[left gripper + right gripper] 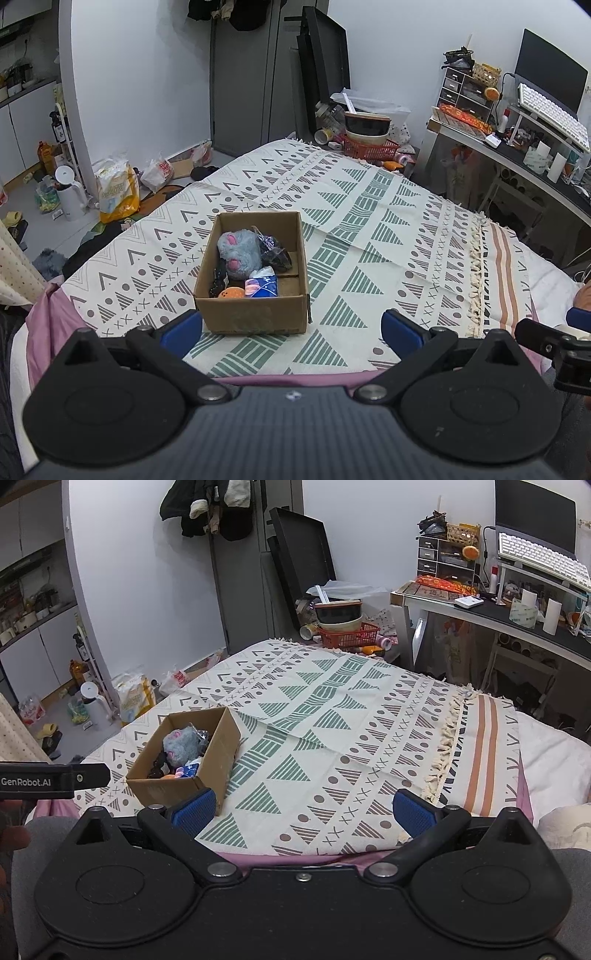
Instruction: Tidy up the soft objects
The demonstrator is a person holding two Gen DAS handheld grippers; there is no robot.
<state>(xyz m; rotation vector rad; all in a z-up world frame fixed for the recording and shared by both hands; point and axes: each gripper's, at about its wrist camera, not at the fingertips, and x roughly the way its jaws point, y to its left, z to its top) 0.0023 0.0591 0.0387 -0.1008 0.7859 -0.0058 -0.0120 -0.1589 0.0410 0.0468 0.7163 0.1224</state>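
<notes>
Grippers, left (291, 330) and right (303, 810), gape wide, holding nothing.

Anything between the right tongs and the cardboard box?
Nothing: in the right wrist view, only bare patterned blanket separates the right tongs from the cardboard box.

A lived-in bedroom in a small home, as I see it through both wrist cameras.

I'm looking across a bed (369, 206) under a patterned throw (332, 738); clothes (210, 509) hang high on the wall, a counter (517, 620) at the right carries a monitor (550, 70), keyboard (543, 559) and small drawers (432, 559), and bags (118, 192), slippers (48, 731) and a white kettle (72, 195) litter the floor beside kitchen cabinets (33, 653).
</notes>
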